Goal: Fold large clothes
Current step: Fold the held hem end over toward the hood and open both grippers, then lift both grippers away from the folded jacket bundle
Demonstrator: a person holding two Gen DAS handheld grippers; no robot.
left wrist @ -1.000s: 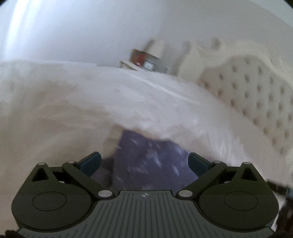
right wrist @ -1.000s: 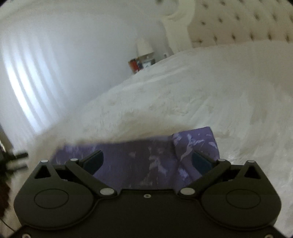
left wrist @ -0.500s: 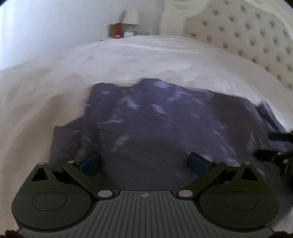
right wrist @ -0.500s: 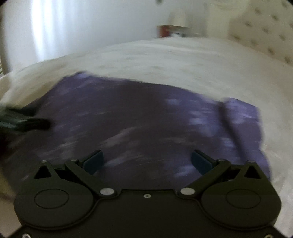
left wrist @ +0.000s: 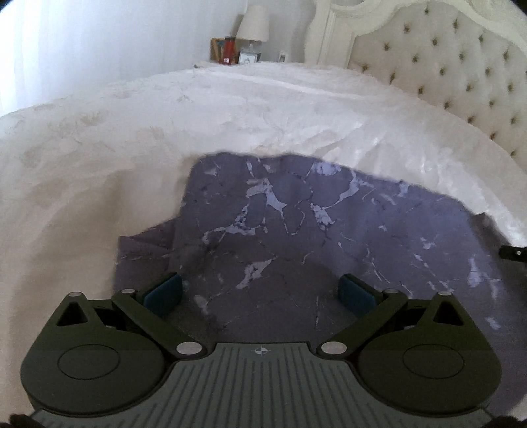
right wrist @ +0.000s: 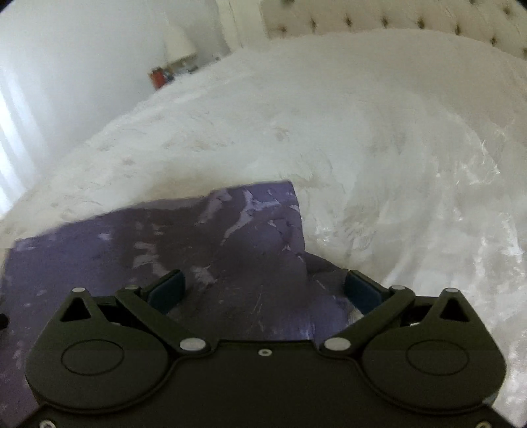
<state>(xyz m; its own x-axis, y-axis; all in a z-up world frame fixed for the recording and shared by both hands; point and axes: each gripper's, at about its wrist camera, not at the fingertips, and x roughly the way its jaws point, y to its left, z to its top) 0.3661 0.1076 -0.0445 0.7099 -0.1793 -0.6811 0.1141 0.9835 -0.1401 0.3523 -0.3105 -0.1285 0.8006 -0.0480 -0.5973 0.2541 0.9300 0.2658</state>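
A purple garment with a pale marbled print (left wrist: 290, 227) lies spread on a white bedspread (left wrist: 230, 108). My left gripper (left wrist: 260, 293) is open, its blue pads (left wrist: 163, 293) wide apart over the garment's near left part. In the right wrist view the garment (right wrist: 197, 243) lies flat with a folded edge at its right side. My right gripper (right wrist: 263, 291) is open over the garment's right edge, holding nothing. A bit of the right gripper shows at the right edge of the left wrist view (left wrist: 513, 253).
A cream tufted headboard (left wrist: 444, 56) stands at the far right. A nightstand with a lamp (left wrist: 252, 26) and small items (left wrist: 227, 49) is beyond the bed. White wall and curtain (right wrist: 19, 98) run along the left side.
Both views tipped down over the garment, then settled. The right gripper has shifted toward the garment's right edge. Both grippers stayed open and empty.
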